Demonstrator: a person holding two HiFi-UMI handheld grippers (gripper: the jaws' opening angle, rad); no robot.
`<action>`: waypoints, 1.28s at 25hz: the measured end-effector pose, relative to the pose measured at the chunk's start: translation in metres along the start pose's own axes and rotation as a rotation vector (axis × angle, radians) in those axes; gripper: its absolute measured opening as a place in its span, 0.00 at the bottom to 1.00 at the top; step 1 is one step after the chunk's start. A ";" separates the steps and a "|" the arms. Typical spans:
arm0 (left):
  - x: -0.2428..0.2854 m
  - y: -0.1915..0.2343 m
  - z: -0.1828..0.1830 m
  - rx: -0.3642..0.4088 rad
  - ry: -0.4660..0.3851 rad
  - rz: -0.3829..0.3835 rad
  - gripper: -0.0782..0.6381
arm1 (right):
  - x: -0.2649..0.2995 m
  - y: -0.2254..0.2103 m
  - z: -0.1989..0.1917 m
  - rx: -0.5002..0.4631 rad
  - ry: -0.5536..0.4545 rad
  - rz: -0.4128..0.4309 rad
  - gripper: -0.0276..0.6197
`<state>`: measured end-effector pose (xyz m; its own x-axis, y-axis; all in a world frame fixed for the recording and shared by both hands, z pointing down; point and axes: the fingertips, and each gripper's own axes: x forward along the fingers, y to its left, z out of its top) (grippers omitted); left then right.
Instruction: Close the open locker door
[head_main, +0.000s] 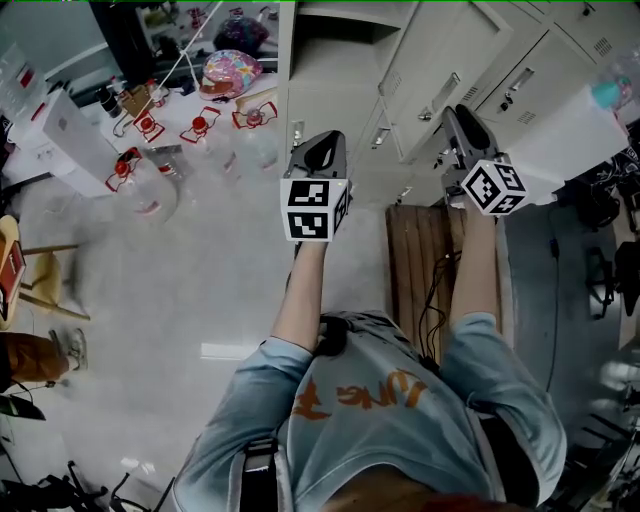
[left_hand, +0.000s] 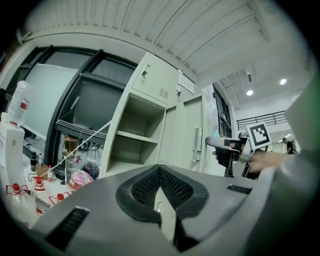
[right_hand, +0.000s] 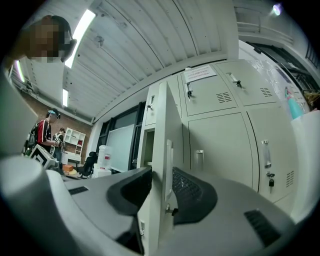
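Observation:
The open locker (head_main: 335, 70) shows bare shelves (left_hand: 132, 150) at the left end of a row of pale green lockers. Its door (right_hand: 167, 125) stands swung out and is seen edge-on in the right gripper view, with a handle and latch on the edge. My right gripper (right_hand: 162, 172) has a jaw on each side of that free edge and looks shut on it. In the head view the right gripper (head_main: 458, 118) is up against the lockers. My left gripper (head_main: 320, 150) hangs shut and holds nothing, and in its own view the left gripper (left_hand: 159, 170) points at the open locker.
Closed lockers (right_hand: 220, 145) with handles stand right of the open door. A wooden bench (head_main: 420, 260) lies on the floor below my arms. Water bottles (head_main: 150, 190) and a colourful bag (head_main: 232, 70) sit to the left. People (right_hand: 42, 135) stand far off.

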<state>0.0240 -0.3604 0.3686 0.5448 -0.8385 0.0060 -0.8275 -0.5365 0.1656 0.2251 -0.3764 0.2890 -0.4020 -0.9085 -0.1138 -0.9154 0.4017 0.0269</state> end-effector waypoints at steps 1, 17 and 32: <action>0.000 0.002 -0.001 -0.001 -0.001 0.003 0.13 | 0.001 -0.001 0.000 0.002 -0.006 0.010 0.24; -0.018 0.023 0.002 0.021 -0.005 0.077 0.13 | 0.018 0.031 0.000 0.025 -0.046 0.184 0.24; -0.016 0.057 0.019 0.052 -0.029 0.117 0.13 | 0.071 0.090 -0.006 -0.005 -0.054 0.268 0.24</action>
<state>-0.0343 -0.3792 0.3588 0.4404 -0.8978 -0.0060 -0.8917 -0.4382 0.1136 0.1142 -0.4055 0.2890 -0.6284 -0.7624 -0.1547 -0.7766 0.6262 0.0684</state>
